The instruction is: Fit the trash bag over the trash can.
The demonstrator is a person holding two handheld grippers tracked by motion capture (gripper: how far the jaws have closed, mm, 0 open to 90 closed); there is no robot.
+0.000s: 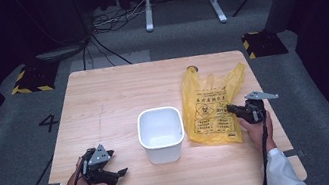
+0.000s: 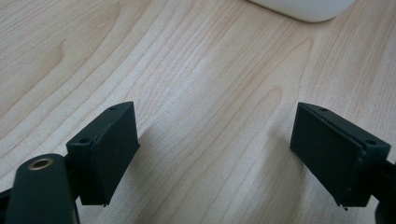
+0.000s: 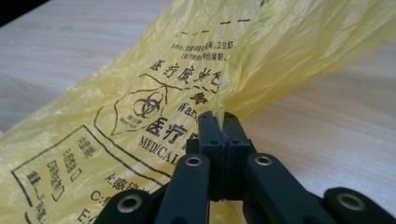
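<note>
While pinched on a fold of the yellow bag (image 3: 140,126), right gripper (image 3: 219,122) jaws pressed together, plastic bunched and lifted between them; seen at right of centre in the high view (image 1: 230,108). Bag (image 1: 208,105) lying flat right of centre, printed side up, top corners reaching toward the table's far right corner, lower edge well in from the near edge. Left gripper (image 1: 120,172) at lower left of the high view, jaws spread wide, nothing between them, low over bare wood (image 2: 205,93); in its own view (image 2: 215,154) a white rim at top edge. White tub (image 1: 161,133) at centre frame, upright, open top, looks empty, just beside the bag's left edge; cannot tell if touching. Table (image 1: 102,98) upper left half bare, plenty of open room there and along the far edge. Narrow bare strip between bag and right table edge. Grey floor around, number 4 (image 1: 49,123) marked at left.
</note>
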